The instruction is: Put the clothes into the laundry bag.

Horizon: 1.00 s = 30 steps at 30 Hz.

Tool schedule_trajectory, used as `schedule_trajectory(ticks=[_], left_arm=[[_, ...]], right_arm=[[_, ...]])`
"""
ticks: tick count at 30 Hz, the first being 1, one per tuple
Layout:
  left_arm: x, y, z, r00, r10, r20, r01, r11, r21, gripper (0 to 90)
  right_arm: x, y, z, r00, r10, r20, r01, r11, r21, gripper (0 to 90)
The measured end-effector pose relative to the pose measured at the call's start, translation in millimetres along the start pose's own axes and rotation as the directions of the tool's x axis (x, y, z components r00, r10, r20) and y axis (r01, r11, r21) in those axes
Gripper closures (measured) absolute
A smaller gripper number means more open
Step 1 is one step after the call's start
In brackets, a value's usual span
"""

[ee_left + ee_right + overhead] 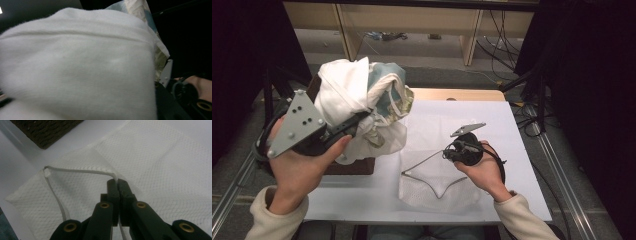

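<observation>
My left gripper (pixel 354 122) is shut on a bundle of clothes (pixel 362 95), white with pale blue-green fabric, held up over the table's left side. In the left gripper view the white cloth (pixel 75 67) presses close to the camera and hides the jaws. A white mesh bag (pixel 427 192) lies flat on the table. My right gripper (pixel 451 152) is shut on the bag's white rim (pixel 80 171), lifting that edge so the mouth gapes a little. The right gripper (pixel 117 182) shows both jaws pressed together on the rim.
A dark brown basket (pixel 354 167) sits under the lifted bundle, and its corner shows in the right gripper view as the basket (pixel 45 132). The white table (pixel 522 190) ends at a wooden strip at the back. Black curtains, shelf legs and cables stand beyond.
</observation>
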<state>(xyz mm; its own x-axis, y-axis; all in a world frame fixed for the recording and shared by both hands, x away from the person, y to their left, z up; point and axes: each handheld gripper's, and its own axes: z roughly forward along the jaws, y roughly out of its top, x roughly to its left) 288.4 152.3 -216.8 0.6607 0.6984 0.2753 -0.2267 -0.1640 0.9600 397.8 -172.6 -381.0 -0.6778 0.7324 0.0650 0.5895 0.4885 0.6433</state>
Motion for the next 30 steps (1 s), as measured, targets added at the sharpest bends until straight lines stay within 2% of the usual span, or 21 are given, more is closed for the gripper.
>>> schedule_trajectory(ticks=[3, 4, 6, 8, 10, 11, 12, 13, 14, 15, 18, 19, 21, 23, 24, 25, 26, 27, 28, 29, 30], left_arm=[[-14.1, 12.2, -2.7, 0.9975, 0.006, 0.070, -0.004, 0.9995, -0.030, 73.2], [-17.2, 15.3, -2.9, 0.9947, 0.021, 0.101, -0.018, 0.9994, -0.029, 73.1], [-25.3, 17.2, -2.2, 0.9888, 0.009, 0.149, -0.007, 0.9999, -0.012, 73.1], [-34.2, 13.9, 2.3, 0.9756, -0.015, 0.219, 0.013, 0.9998, 0.014, 73.1], [-44.0, 4.7, 9.9, 0.9554, -0.056, 0.290, 0.040, 0.9973, 0.061, 73.1], [-49.1, -2.0, 14.7, 0.9421, -0.078, 0.326, 0.050, 0.9942, 0.095, 73.1], [-54.7, -10.8, 20.8, 0.9217, -0.105, 0.373, 0.055, 0.9882, 0.143, 73.0], [-58.8, -19.4, 26.0, 0.9062, -0.133, 0.401, 0.065, 0.9819, 0.178, 73.0], [-62.4, -27.1, 30.5, 0.8950, -0.158, 0.417, 0.077, 0.9755, 0.206, 73.0], [-69.9, -44.5, 40.3, 0.8751, -0.197, 0.442, 0.079, 0.9588, 0.273, 73.0], [-81.3, -74.9, 56.0, 0.8538, -0.257, 0.453, 0.084, 0.9261, 0.368, 72.9], [-84.7, -88.6, 62.2, 0.8482, -0.297, 0.438, 0.102, 0.9040, 0.415, 72.9], [-84.9, -104.2, 71.3, 0.8416, -0.324, 0.432, 0.102, 0.8812, 0.462, 72.8], [-84.4, -119.6, 81.1, 0.8404, -0.343, 0.420, 0.104, 0.8622, 0.496, 72.8], [-85.4, -126.3, 85.1, 0.8435, -0.349, 0.408, 0.107, 0.8543, 0.509, 72.8], [-86.0, -131.8, 89.1, 0.8443, -0.342, 0.412, 0.092, 0.8509, 0.517, 72.8], [-87.7, -136.7, 92.2, 0.8502, -0.342, 0.401, 0.087, 0.8414, 0.533, 72.8], [-89.2, -141.2, 95.1, 0.8517, -0.340, 0.399, 0.078, 0.8342, 0.546, 72.8], [-91.7, -146.4, 98.9, 0.8493, -0.346, 0.398, 0.076, 0.8267, 0.558, 72.7], [-92.6, -149.2, 101.5, 0.8460, -0.346, 0.405, 0.068, 0.8241, 0.562, 72.6], [-95.5, -153.0, 105.0, 0.8431, -0.360, 0.400, 0.072, 0.8122, 0.579, 72.6]], right_arm=[[0.4, 0.5, -2.4, 0.9998, 0.018, -0.006, -0.018, 1.000, 0.006, 90.0], [-0.5, 0.3, -2.5, 1.0000, 0.006, 0.000, -0.006, 1.000, -0.003, 90.0], [-2.1, 0.4, -2.6, 0.9999, -0.015, -0.002, 0.015, 1.000, -0.014, 90.0], [-3.5, 0.6, -4.6, 0.9999, -0.015, -0.001, 0.015, 1.000, -0.015, 90.0], [-4.6, 0.8, -6.1, 0.9999, -0.014, 0.000, 0.014, 1.000, -0.019, 90.0], [-3.6, 0.7, -6.8, 0.9999, 0.012, 0.002, -0.012, 1.000, -0.021, 90.0], [-5.1, 0.8, -6.9, 1.0000, -0.002, 0.003, 0.003, 1.000, -0.031, 90.0], [-6.3, 0.9, -8.0, 1.0000, -0.008, 0.002, 0.008, 1.000, -0.030, 90.0], [-8.4, 1.1, -8.2, 0.9995, -0.025, 0.020, 0.026, 0.998, -0.050, 90.0], [-8.0, 1.2, -8.6, 0.9999, -0.004, 0.013, 0.005, 0.999, -0.049, 90.0], [-8.8, 1.9, -11.5, 0.9997, 0.019, 0.013, -0.018, 0.998, -0.052, 90.0], [-10.2, 1.8, -11.5, 0.9998, 0.010, 0.014, -0.009, 0.998, -0.066, 90.0], [-10.7, 2.0, -13.8, 0.9997, 0.020, 0.014, -0.019, 0.998, -0.066, 90.0], [-10.4, 2.3, -13.8, 0.9995, 0.030, 0.009, -0.029, 0.996, -0.083, 90.0], [-9.7, 2.4, -14.1, 0.9993, 0.035, 0.012, -0.034, 0.996, -0.085, 90.0], [-11.3, 2.4, -13.7, 0.9998, 0.009, 0.017, -0.008, 0.996, -0.090, 90.0], [-10.1, 3.0, -16.0, 0.9994, 0.033, 0.011, -0.032, 0.997, -0.073, 90.0], [-10.8, 2.9, -16.2, 0.9996, 0.024, 0.017, -0.022, 0.996, -0.083, 90.0], [-9.9, 2.9, -17.4, 0.9991, 0.041, 0.011, -0.040, 0.996, -0.080, 90.0], [-10.7, 3.0, -17.7, 0.9994, 0.028, 0.019, -0.026, 0.996, -0.086, 90.0], [-9.6, 3.1, -17.9, 0.9990, 0.044, 0.010, -0.043, 0.995, -0.086, 90.0]])
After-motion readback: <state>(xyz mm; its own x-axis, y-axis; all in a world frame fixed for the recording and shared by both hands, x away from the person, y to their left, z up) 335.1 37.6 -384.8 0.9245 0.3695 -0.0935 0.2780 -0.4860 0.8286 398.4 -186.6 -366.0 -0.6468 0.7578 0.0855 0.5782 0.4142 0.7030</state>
